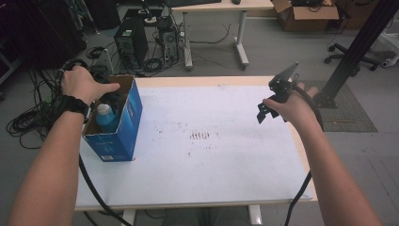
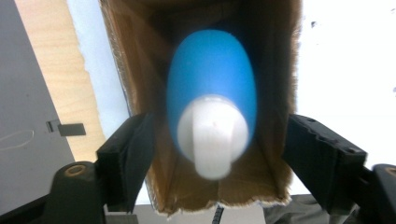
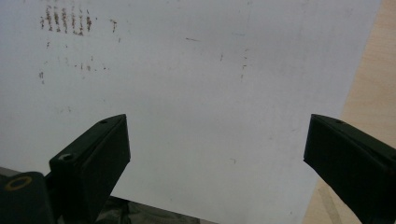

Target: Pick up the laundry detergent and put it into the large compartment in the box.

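A blue cardboard box (image 1: 123, 127) stands open-topped at the left of the white-covered table (image 1: 226, 174). Inside it stands a blue bottle (image 1: 106, 117) with a white cap. My left gripper (image 1: 109, 96) hangs over the box's mouth, mostly hidden under the hand. In the left gripper view the bottle (image 2: 212, 84) and its cap (image 2: 214, 135) sit between my left gripper's (image 2: 217, 140) jaws inside the box (image 2: 140, 70); neither pad touches it, so it is open. My right gripper (image 1: 269, 108) hovers open above the table's right side, with nothing in my right gripper (image 3: 217, 135).
The white sheet (image 3: 187, 84) carries brown smudges (image 1: 200, 136) at mid-table, and a wooden edge (image 3: 369, 93) shows beside it. Beyond the table are computer towers (image 1: 128, 42), floor cables (image 1: 28, 117), a desk (image 1: 216, 7) and a black post (image 1: 357, 47) at right.
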